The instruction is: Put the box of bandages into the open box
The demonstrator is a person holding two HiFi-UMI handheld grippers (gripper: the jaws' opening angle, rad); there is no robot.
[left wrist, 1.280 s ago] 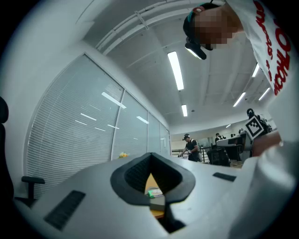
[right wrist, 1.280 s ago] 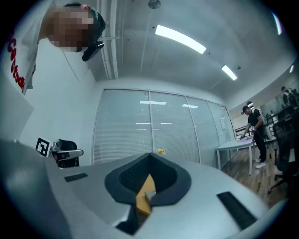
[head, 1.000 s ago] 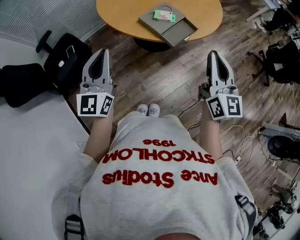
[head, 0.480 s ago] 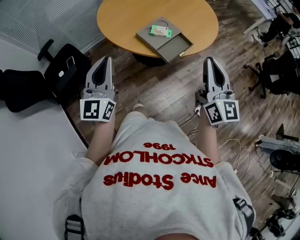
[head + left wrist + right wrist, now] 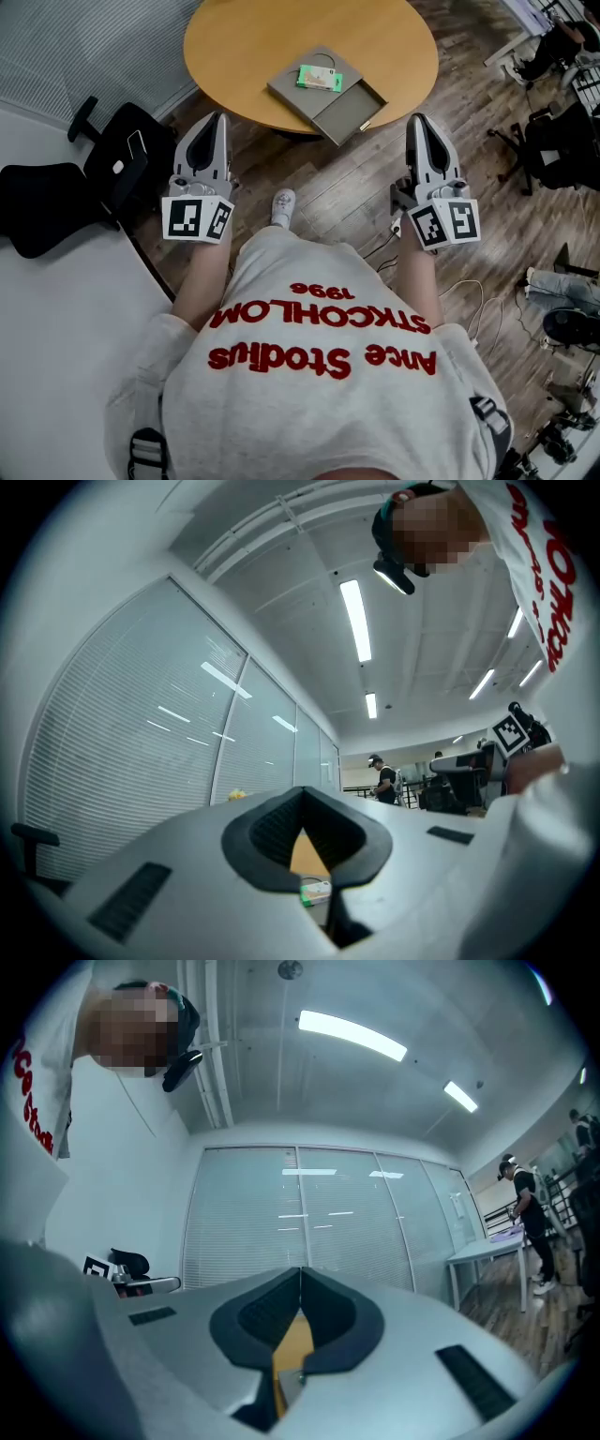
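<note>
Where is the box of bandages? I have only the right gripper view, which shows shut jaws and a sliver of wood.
Observer: In the head view the box of bandages lies on top of the grey open box, on the round table.
Operator: Is it already inside?
Observer: No. It rests on the flat covered part; the open compartment beside it looks empty.
Operator: And the left gripper?
Observer: The left gripper is shut with nothing held; its view shows the bandage box beyond the jaws.

Table (image 5: 244, 47) smooth light wood; floor (image 5: 328, 197) grainy wood planks; open box (image 5: 352, 111) matt grey card; sweatshirt (image 5: 319, 412) soft cloth, fuzzy lettering.
</note>
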